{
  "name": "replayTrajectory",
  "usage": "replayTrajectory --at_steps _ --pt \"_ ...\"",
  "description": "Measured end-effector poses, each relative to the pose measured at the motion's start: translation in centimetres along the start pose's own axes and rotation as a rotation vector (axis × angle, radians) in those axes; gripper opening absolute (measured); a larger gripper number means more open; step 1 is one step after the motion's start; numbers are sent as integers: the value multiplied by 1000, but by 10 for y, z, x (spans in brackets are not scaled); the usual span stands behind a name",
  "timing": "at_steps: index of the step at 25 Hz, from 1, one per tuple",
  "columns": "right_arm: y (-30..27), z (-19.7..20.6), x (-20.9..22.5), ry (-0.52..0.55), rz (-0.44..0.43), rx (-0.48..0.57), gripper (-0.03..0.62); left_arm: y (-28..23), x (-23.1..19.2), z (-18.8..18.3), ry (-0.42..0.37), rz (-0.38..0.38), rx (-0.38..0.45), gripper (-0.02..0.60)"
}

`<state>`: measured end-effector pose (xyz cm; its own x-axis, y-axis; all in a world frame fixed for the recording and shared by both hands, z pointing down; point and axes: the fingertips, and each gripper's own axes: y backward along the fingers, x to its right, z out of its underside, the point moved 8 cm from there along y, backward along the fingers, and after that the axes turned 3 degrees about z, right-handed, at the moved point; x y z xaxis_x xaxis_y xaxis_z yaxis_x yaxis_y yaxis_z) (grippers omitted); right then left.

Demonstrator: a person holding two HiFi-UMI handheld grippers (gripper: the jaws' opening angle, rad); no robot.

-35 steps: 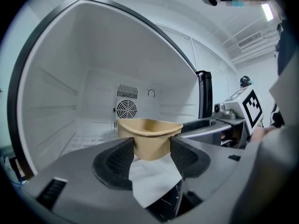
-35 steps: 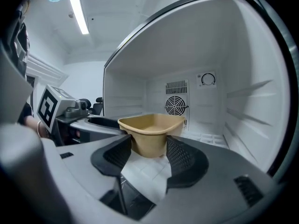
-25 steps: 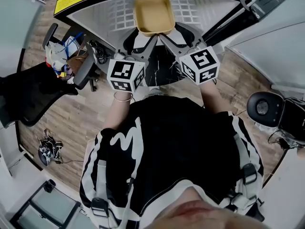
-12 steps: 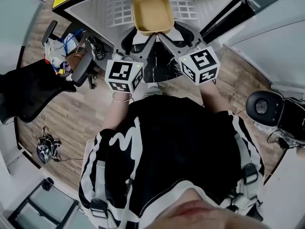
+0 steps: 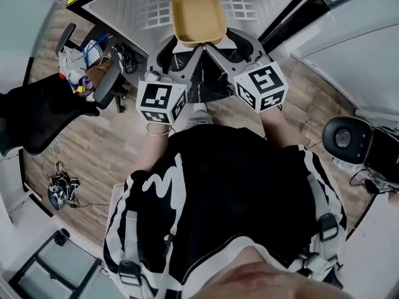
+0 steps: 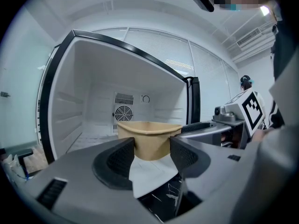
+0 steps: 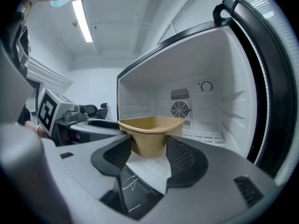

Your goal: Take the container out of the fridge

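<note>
While angled inward, both grippers (image 6: 152, 149) (image 7: 148, 148) pinch container (image 5: 198, 14).

Bright, even indoor light. Ceiling light strip (image 7: 81, 14) glares overhead. Inside of fridge (image 6: 93, 101) bright white, shadows soft. Gripper views: strong fisheye bending, dark corners, nearest foreground soft.

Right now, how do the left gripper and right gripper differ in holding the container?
The left gripper clamps the container at its near left corner; the right gripper clamps its near right corner. The left gripper's cube shows lower in the head view than the right gripper's cube. Both are shut on it at the open fridge.
</note>
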<state>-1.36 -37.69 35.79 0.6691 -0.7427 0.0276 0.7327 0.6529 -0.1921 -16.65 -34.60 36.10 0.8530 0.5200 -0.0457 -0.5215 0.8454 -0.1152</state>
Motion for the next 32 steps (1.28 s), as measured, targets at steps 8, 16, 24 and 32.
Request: replayTrajectory --at_steps 8,16,24,32 --pt "13 2 -9 4 -11 9 238 13 12 2 3 -13 6 245" --pt "30 6 -16 1 -13 20 238 23 28 4 6 -21 20 245" --pt "49 10 -24 1 -14 33 238 35 47 6 2 -26 36 245" --pt "69 12 -32 5 -14 43 238 46 65 7 1 -28 51 245"
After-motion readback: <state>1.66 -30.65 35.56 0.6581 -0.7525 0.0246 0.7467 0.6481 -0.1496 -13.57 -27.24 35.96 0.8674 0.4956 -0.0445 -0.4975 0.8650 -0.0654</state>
